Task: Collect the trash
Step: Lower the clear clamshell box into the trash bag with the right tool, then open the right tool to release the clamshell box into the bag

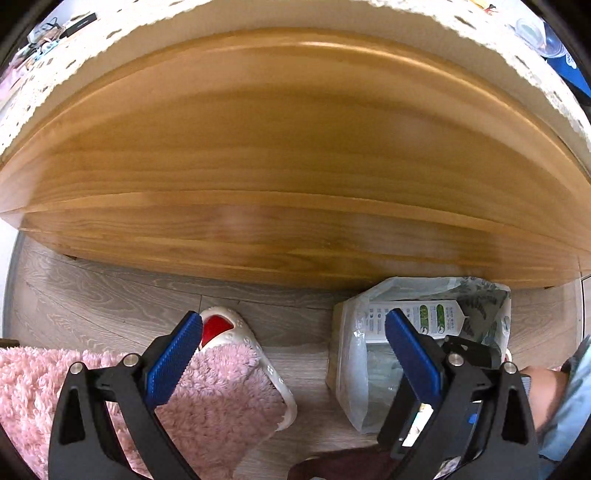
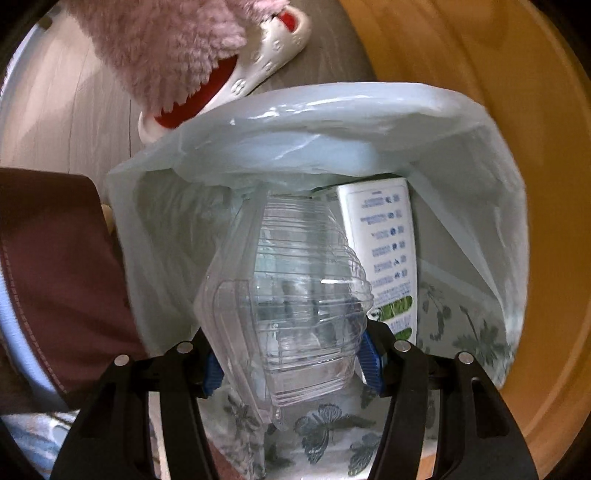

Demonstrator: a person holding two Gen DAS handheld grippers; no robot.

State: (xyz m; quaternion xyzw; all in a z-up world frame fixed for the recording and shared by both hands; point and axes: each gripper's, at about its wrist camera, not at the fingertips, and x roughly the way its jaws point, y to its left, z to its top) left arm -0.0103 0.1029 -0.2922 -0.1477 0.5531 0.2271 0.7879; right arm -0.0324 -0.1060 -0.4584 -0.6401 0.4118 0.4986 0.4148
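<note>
A pale translucent trash bag (image 2: 332,122) stands open on the floor, with a white carton (image 2: 384,251) upright inside it. My right gripper (image 2: 291,369) is shut on a clear ribbed plastic container (image 2: 295,288), which it holds in the bag's mouth beside the carton. In the left wrist view the same bag (image 1: 351,369) sits at the lower right against a wooden furniture front, and the carton (image 1: 424,317) shows through its opening. My left gripper (image 1: 295,354) hangs open above the floor to the left of the bag, with nothing between its blue pads (image 1: 173,362).
A broad wooden furniture front (image 1: 295,166) fills the view ahead, topped by a white lace cloth (image 1: 295,18). A pink fluffy garment (image 1: 221,398) covers a white slipper with a red insole (image 1: 236,325) left of the bag. A maroon cloth (image 2: 55,258) lies at the left.
</note>
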